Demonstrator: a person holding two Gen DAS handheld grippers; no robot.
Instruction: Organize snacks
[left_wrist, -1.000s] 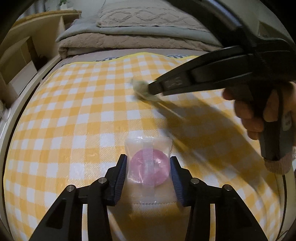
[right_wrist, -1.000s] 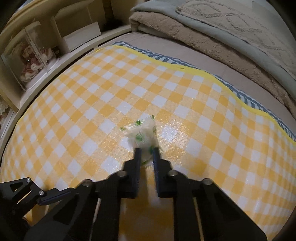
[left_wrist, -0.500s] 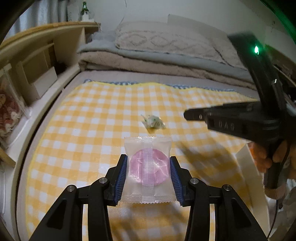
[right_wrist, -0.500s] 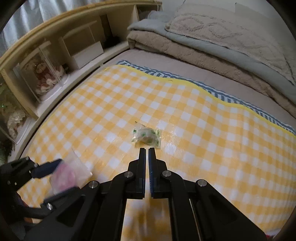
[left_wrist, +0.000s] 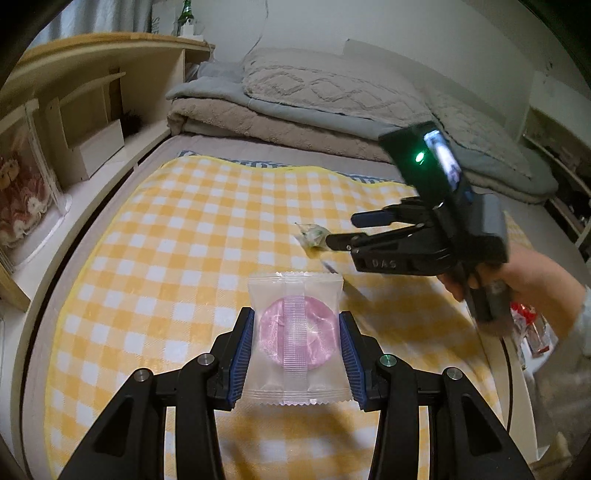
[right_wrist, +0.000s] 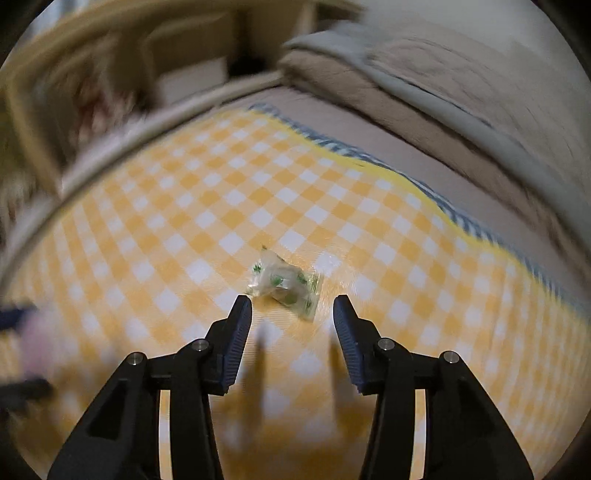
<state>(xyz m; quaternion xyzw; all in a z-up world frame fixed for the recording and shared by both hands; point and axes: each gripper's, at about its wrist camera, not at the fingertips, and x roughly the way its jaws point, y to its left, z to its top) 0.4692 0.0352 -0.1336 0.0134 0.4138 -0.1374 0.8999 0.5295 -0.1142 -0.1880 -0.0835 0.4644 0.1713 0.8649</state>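
My left gripper (left_wrist: 296, 334) is shut on a clear packet with a round pink snack (left_wrist: 297, 338), held up above the yellow checked cloth (left_wrist: 177, 258). A small clear candy with green print (right_wrist: 286, 282) lies on the cloth just beyond my right gripper (right_wrist: 292, 308), whose jaws are opening with nothing between them. In the left wrist view the right gripper (left_wrist: 341, 230) hovers beside that same green-printed candy (left_wrist: 313, 236), held by a person's hand (left_wrist: 517, 280).
Folded blankets (left_wrist: 314, 107) lie at the far end of the bed. A wooden shelf unit (left_wrist: 74, 110) with a white box and a clear case runs along the left. Red snack packets (left_wrist: 532, 328) sit at the right edge.
My right gripper let go of the green-printed candy, lifted back and has spread its jaws. My left gripper rose and drew back with the pink snack packet still in it.
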